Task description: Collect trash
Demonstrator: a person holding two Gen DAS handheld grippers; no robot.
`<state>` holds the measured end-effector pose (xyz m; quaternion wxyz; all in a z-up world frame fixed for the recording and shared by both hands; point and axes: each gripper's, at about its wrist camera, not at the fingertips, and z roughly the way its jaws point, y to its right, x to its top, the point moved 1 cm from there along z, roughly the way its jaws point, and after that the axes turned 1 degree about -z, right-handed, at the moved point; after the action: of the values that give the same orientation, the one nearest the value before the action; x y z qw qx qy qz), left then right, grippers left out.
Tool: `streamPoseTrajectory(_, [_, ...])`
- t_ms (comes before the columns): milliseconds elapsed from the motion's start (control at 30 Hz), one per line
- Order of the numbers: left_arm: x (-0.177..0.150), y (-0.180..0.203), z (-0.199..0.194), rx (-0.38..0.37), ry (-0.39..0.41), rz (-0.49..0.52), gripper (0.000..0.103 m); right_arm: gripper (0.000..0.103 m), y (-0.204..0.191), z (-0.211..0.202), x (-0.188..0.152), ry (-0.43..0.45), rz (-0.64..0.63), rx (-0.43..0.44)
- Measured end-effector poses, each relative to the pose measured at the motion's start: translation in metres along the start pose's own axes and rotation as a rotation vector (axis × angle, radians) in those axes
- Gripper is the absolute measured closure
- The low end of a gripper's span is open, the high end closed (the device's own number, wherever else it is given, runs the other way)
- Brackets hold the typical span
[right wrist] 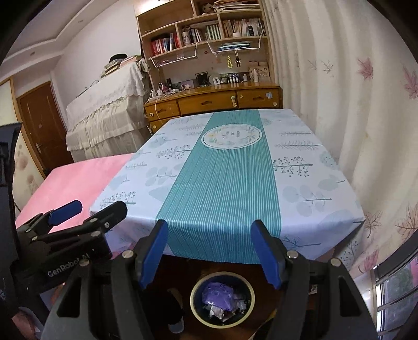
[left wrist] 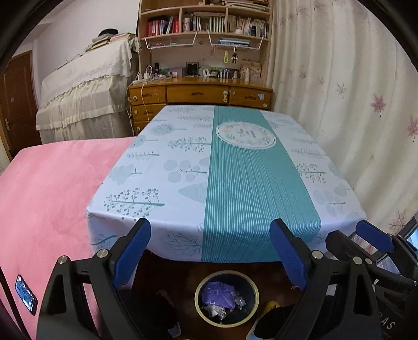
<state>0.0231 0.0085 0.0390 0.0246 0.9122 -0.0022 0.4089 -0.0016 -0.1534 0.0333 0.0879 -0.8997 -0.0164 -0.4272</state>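
A bedroom fills both views, and everything sits where it makes clearing up easy. Largest is the table [left wrist: 183, 167], draped in a pale tablecloth [right wrist: 308, 183] printed with trees and a teal striped band down the middle; no litter shows on its top, which suggests the collecting is close to done. To its left lies a pink bed [left wrist: 47, 198], with a phone [left wrist: 25, 294] resting near its edge. Behind the table stand a wooden desk with drawers [left wrist: 198, 92] and a bookshelf [left wrist: 206, 23] crowded with books, a cloth-covered piece of furniture [left wrist: 86, 86] to their left and a flowered curtain [left wrist: 339, 86] on the right. On the dark floor just in front of the table's near edge stands a round bin [right wrist: 193, 306], placed within easy reach of both hands so that things lifted from the table can be dropped straight in. Inside it lies the trash [right wrist: 222, 298]: a crumpled purple wrapper on top, with scraps of white paper and foil beside it. The left gripper [left wrist: 210, 252] is angled down with the bin below and between its blue fingers; its jaws are spread wide and nothing is between them. The right gripper [right wrist: 210, 252] is close beside it, aimed the same way, also spread apart and empty. Both look as though they are simply poised above the bin, with nothing left to carry.
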Motion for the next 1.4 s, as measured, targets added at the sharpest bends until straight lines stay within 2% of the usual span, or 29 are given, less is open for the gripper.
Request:
streamPoseTrajectory(167, [-0.001,0.001,0.005,0.001,-0.024,0.002,0.012,0.037,0.002,0.004,-0.001,-0.006,0.011,-0.005])
streamPoseTrajectory(1400, [-0.006,-0.001,0.008,0.012,-0.049,0.000,0.012,0.037,0.005,0.012,-0.004,-0.023,0.024,-0.004])
